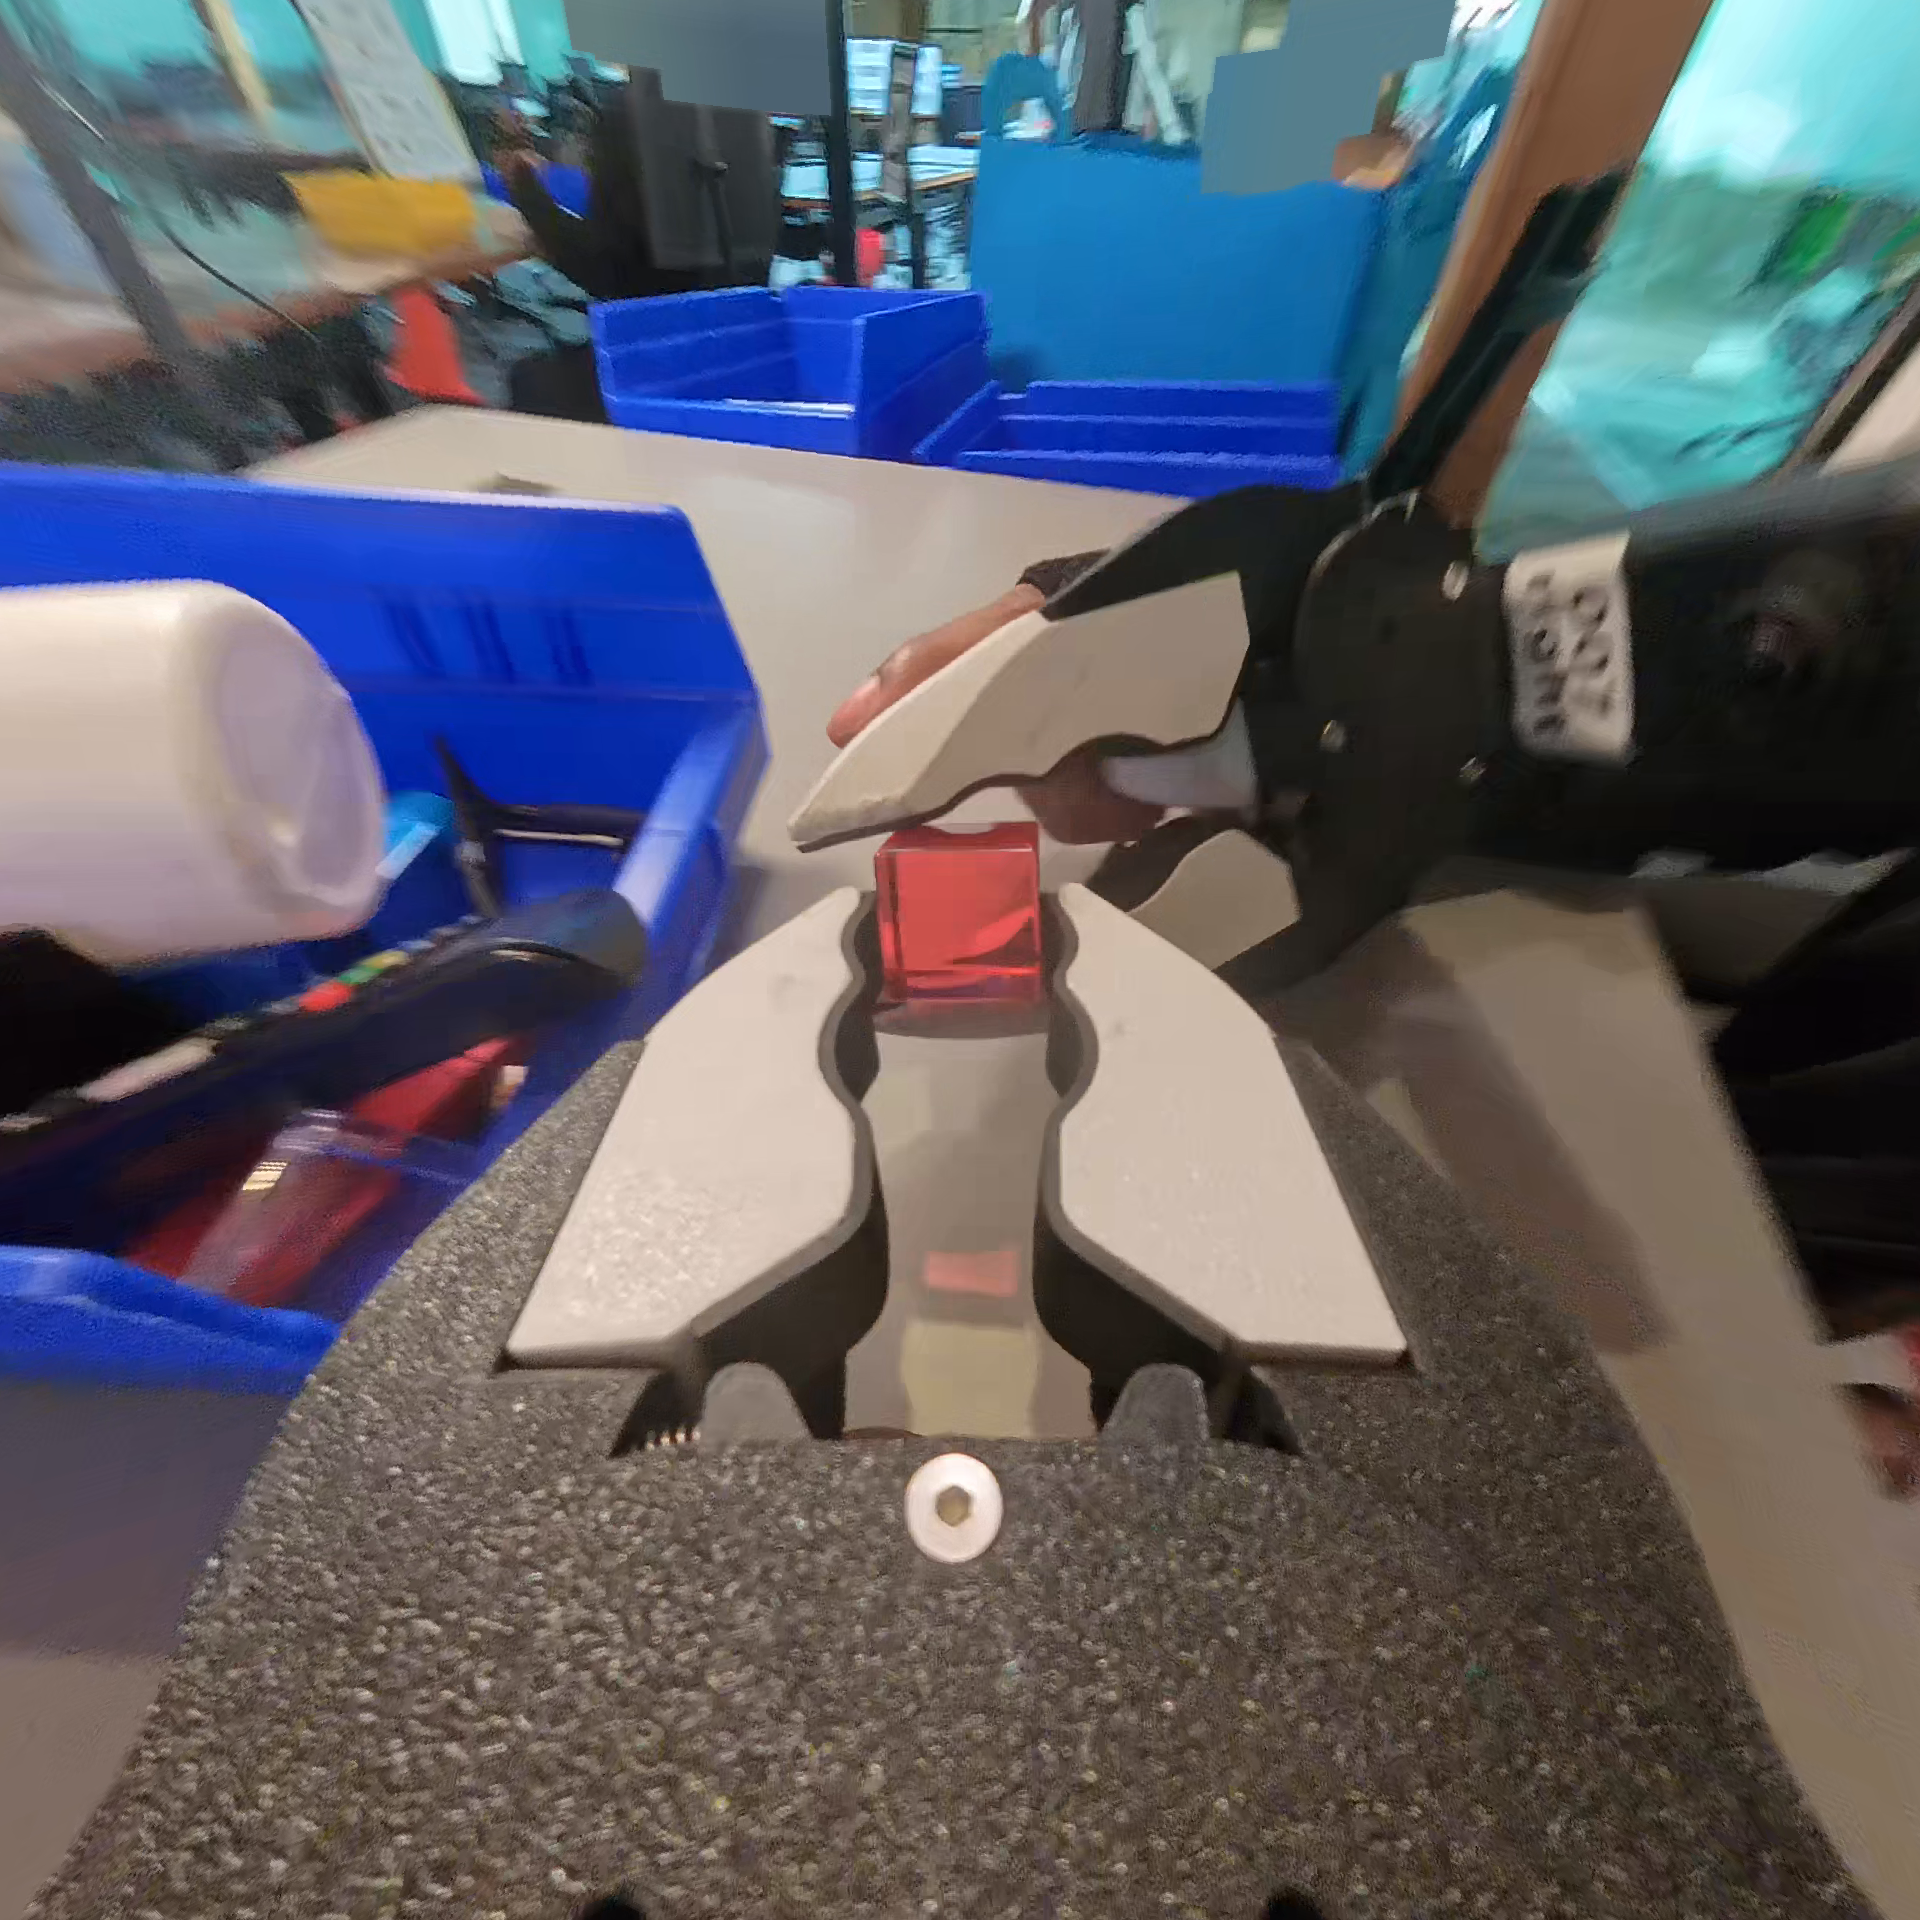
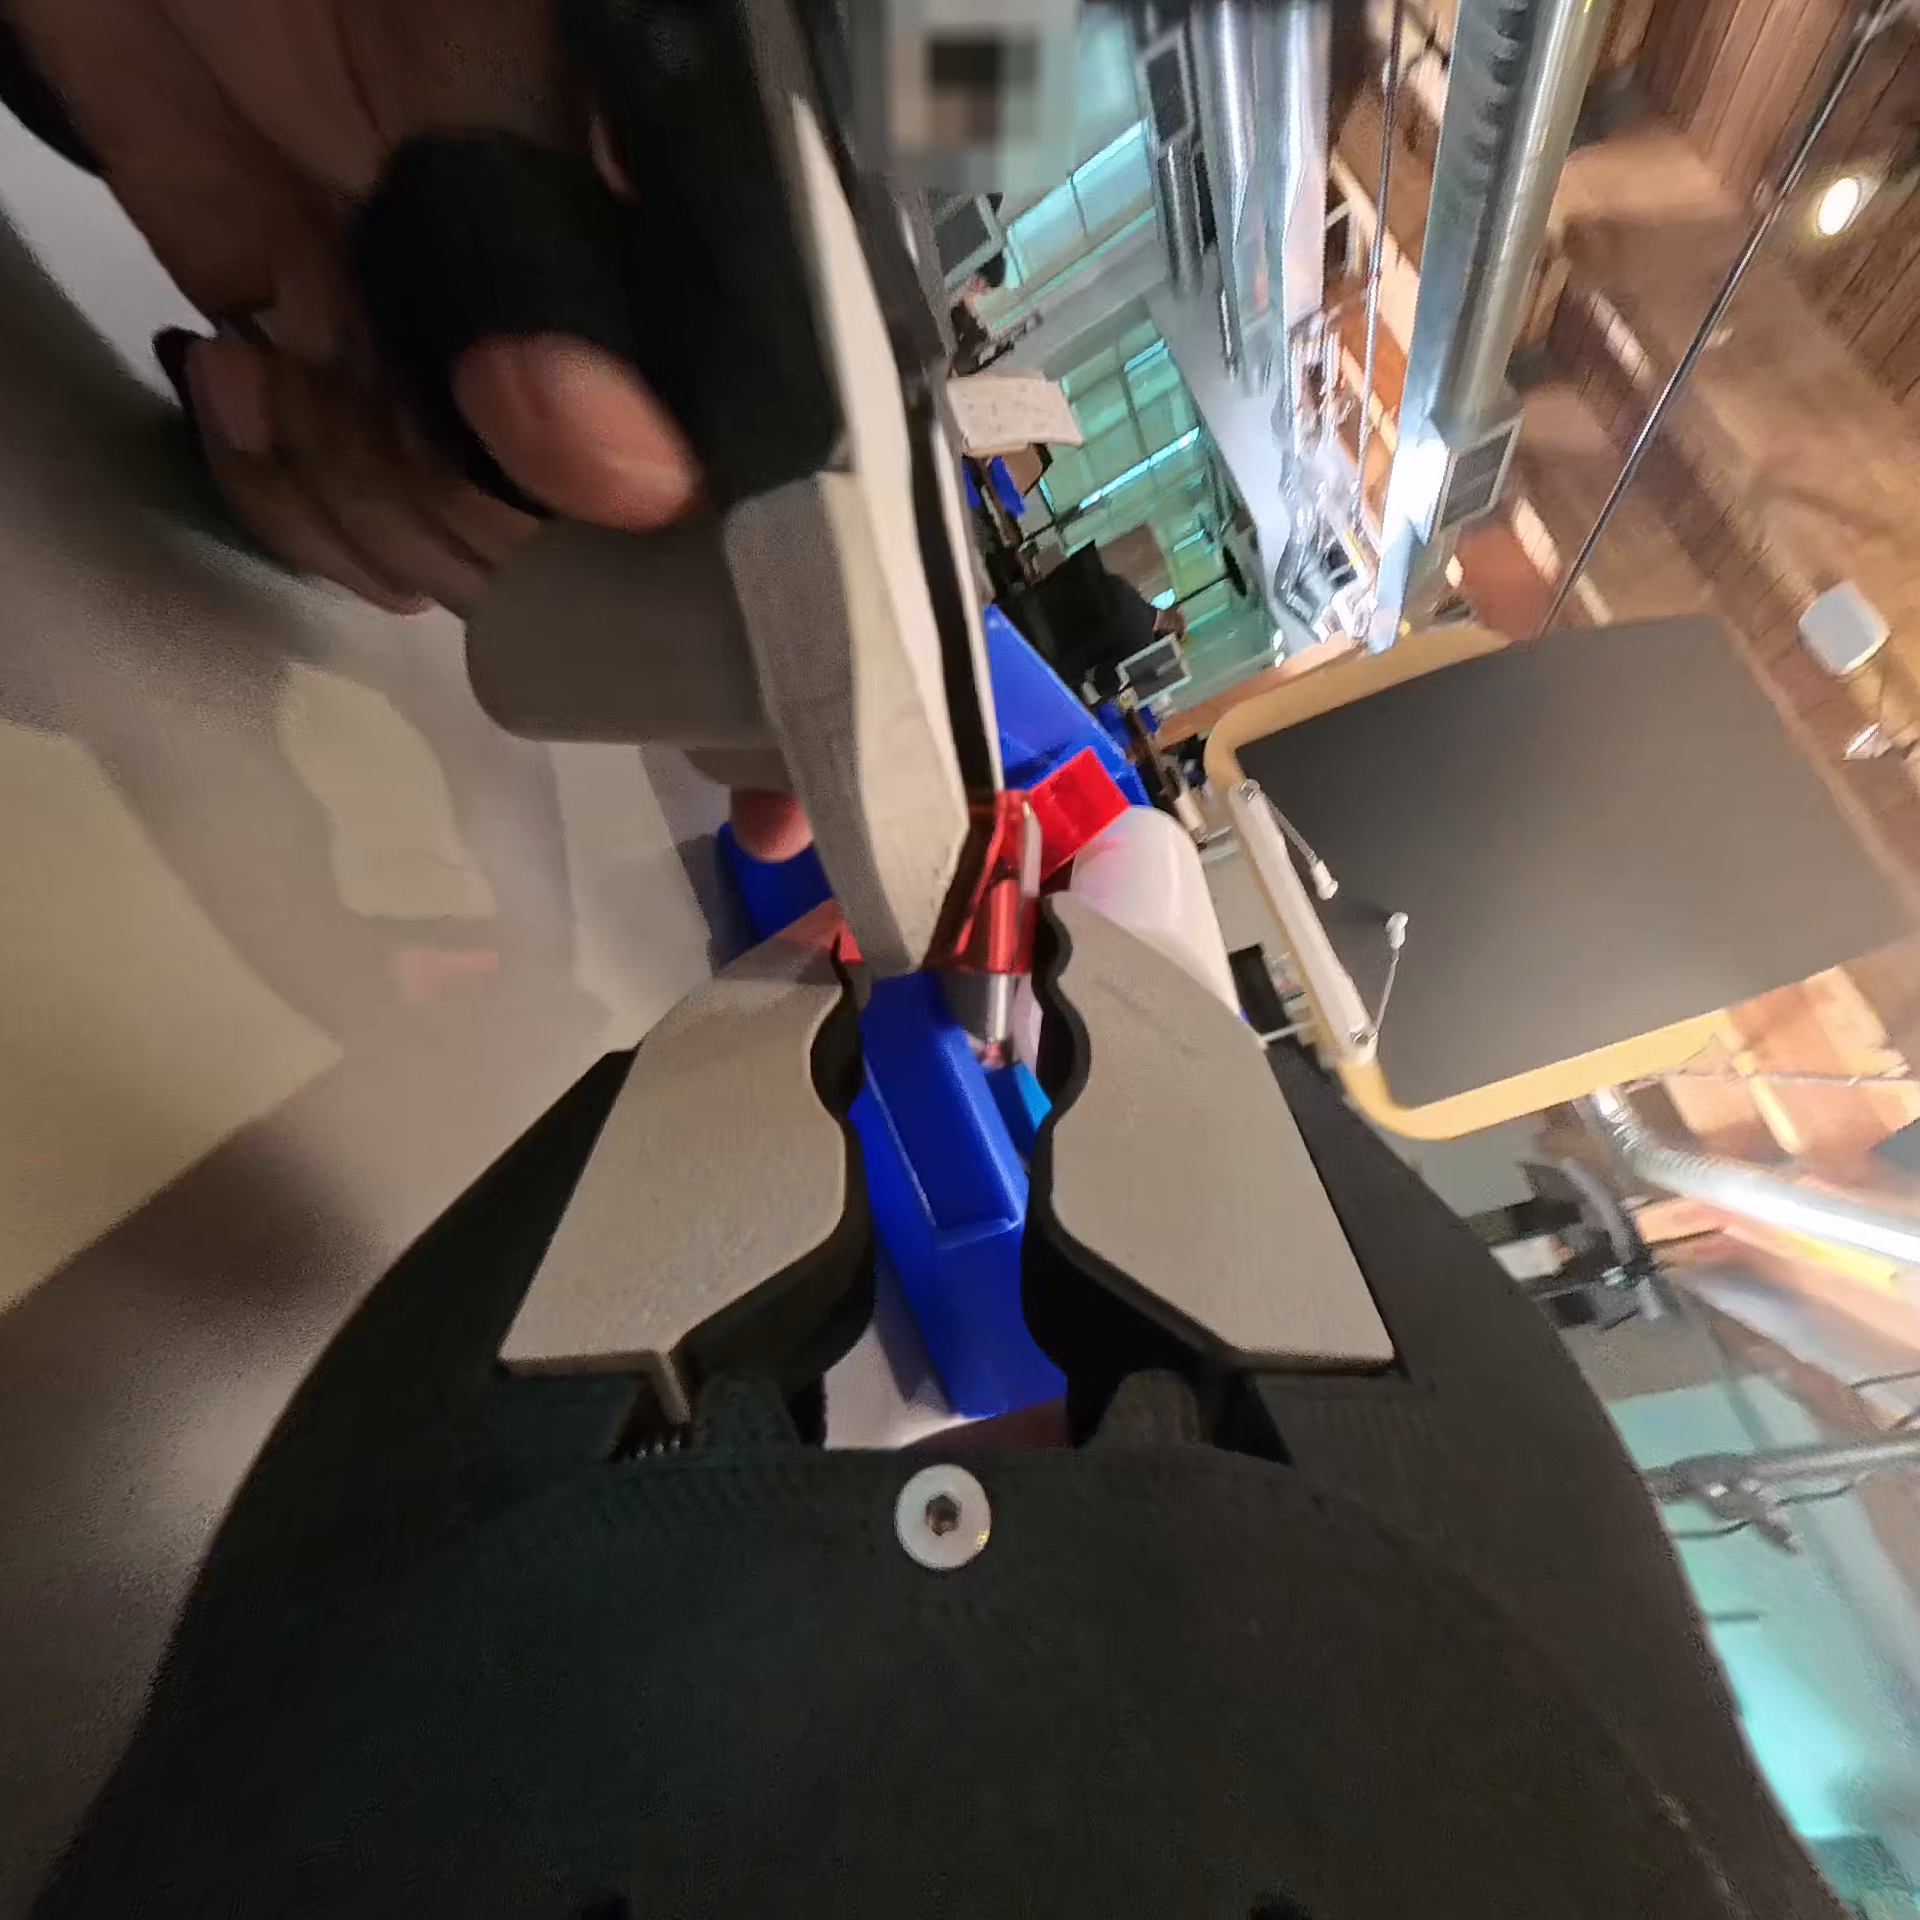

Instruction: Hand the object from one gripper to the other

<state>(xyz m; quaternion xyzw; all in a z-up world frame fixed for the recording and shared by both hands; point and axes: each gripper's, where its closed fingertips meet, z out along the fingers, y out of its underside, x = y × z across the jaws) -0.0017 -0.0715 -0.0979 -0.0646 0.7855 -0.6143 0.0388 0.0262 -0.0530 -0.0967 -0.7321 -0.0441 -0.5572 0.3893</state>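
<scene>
One glossy translucent red cube

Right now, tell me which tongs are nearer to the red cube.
Left. The left tongs have the red cube between their fingertips, touching its sides. The right tongs come in from the right: one finger sits over the cube's top, the other looks apart below it.

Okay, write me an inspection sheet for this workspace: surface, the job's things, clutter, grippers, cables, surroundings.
Surface: grey table, bare in the middle.
Job's things: red cube, held off the table.
Clutter: blue bin beside the cube, holding a white bottle and a black remote.
Grippers: left gripper shut on the cube; right gripper around it, contact unclear.
Cables: nothing seen.
Surroundings: more blue bins behind; room blurred.
</scene>
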